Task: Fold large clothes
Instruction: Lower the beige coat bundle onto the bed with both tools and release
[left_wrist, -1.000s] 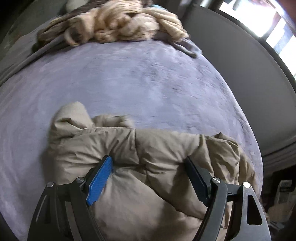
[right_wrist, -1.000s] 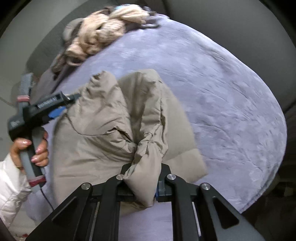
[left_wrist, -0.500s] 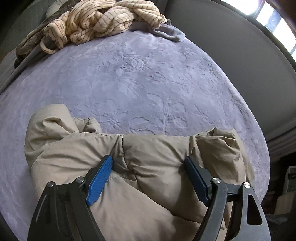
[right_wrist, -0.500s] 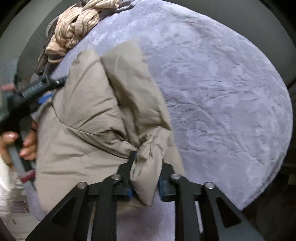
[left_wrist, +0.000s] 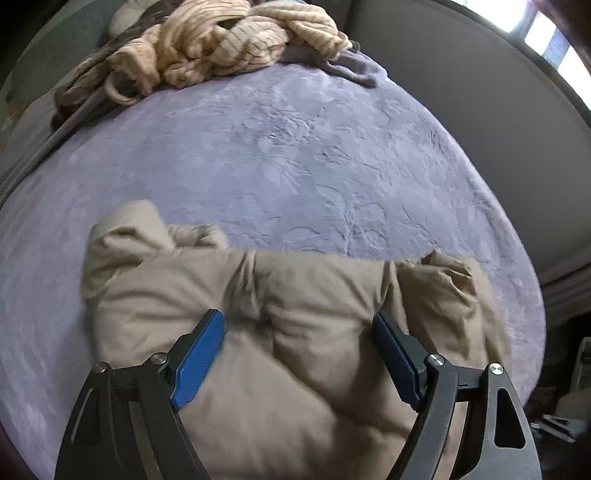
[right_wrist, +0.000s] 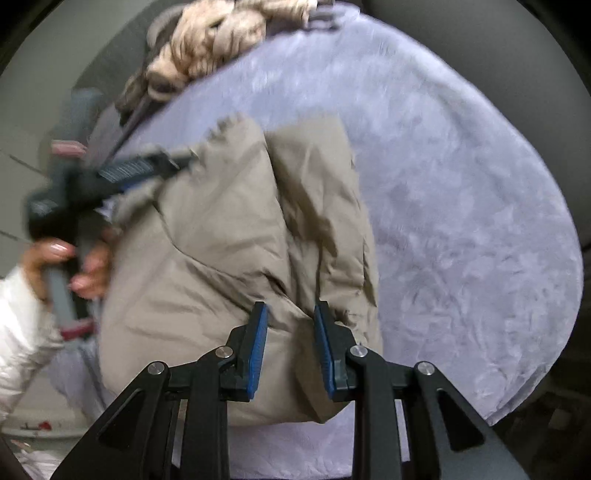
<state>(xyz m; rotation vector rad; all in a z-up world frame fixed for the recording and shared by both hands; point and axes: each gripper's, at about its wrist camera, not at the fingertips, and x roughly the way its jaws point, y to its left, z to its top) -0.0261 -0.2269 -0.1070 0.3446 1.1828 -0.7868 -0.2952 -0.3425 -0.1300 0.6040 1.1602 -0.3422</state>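
A beige puffer jacket lies bunched on the lilac bed cover. My left gripper is open wide, its blue pads on either side of a padded fold. In the right wrist view the jacket lies folded over, and my right gripper is part open with the jacket's edge loose between the jaws. The left gripper shows there at the jacket's left side, held by a hand.
A heap of cream striped knitwear and a grey garment lie at the far end of the bed. The bed's right edge drops to a dark floor with clutter. A grey wall stands behind.
My right gripper has opened and let go of the jacket fold that it pinched. The jacket has settled lower on the bed. My left gripper stays open and has shifted slightly.
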